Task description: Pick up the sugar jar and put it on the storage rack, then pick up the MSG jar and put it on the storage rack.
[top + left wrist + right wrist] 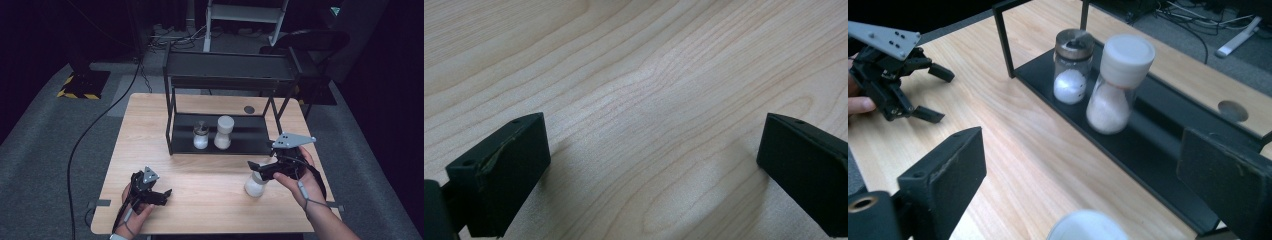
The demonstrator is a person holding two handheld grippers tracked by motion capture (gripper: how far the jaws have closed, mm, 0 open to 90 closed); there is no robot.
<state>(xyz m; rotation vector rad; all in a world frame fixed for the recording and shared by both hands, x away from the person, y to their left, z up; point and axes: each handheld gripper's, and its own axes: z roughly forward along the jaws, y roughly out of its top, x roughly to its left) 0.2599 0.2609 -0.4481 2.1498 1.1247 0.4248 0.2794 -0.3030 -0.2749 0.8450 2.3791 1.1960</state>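
Right now the right gripper [257, 170] hangs just above a white-capped jar [256, 186] standing on the table [210, 195] in front of the black shelf rack [172, 125], its jaws spread wide with nothing pinched between them. That jar looks like smooth glass part-filled with white powder: stiff, slippery, a bit weighty, breakable. I'd grip the narrower body below the cap. Off to the side, the left gripper [162, 195] rests open on bare wood.
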